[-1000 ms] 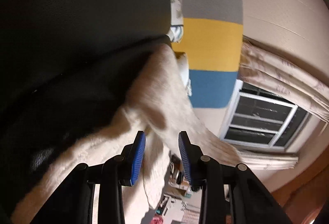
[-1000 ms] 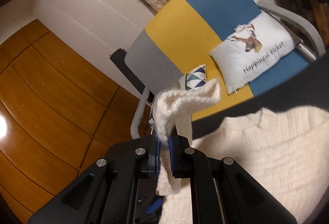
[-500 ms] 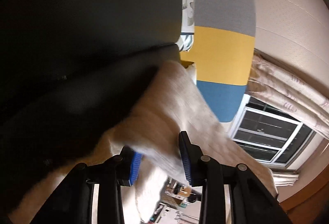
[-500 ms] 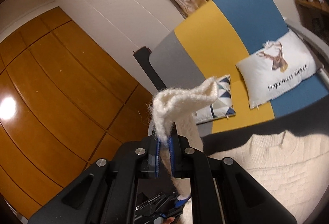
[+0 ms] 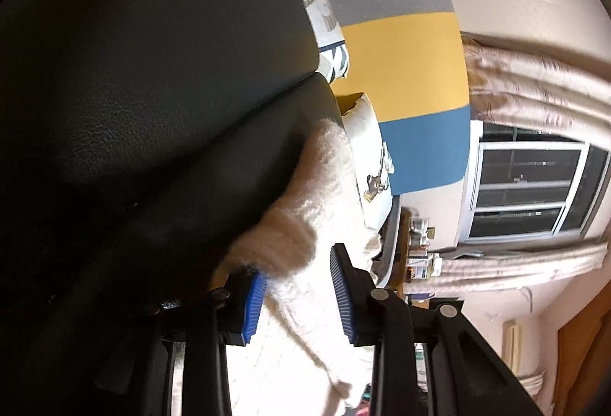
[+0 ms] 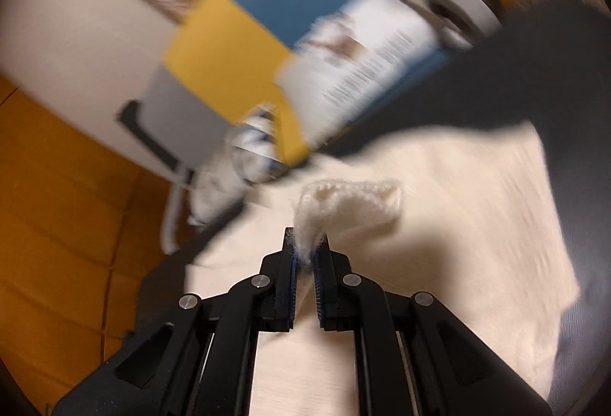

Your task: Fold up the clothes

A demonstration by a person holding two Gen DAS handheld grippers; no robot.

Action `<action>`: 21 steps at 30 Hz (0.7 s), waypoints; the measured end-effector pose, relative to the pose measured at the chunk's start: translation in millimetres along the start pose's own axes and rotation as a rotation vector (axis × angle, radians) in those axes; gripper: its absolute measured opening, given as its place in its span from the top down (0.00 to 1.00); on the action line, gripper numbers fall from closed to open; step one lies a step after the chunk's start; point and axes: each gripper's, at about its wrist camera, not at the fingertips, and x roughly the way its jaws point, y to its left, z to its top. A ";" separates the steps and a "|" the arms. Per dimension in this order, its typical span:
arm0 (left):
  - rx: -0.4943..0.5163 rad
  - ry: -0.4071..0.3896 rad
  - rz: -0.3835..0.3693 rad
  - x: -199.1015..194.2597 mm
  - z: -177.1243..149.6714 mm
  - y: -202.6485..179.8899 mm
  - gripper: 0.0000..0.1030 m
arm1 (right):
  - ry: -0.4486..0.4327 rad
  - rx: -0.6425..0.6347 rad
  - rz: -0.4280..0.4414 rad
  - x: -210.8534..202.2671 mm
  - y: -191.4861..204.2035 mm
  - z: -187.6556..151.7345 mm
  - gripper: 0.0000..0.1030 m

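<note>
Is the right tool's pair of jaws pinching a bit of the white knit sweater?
Yes, the right gripper has its jaws closed on a fluffy fold of the white knit sweater.

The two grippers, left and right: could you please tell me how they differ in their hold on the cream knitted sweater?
The right gripper has its jaws shut, pinching a bit of the cream knitted sweater; the left gripper has its jaws apart, the knit lying loosely between them. Both have blue pads on black frames.

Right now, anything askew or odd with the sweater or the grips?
Nothing damaged. The cream sweater lies rumpled on the dark surface. The right gripper is shut on a bunched corner of it, fuzz poking past the pads. The left gripper stands open with knit lying between its pads.
</note>
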 end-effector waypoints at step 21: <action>0.246 -0.010 0.062 -8.6 -20.3 -16.9 0.75 | -0.037 0.026 -0.020 7.1 -57.1 -37.8 0.90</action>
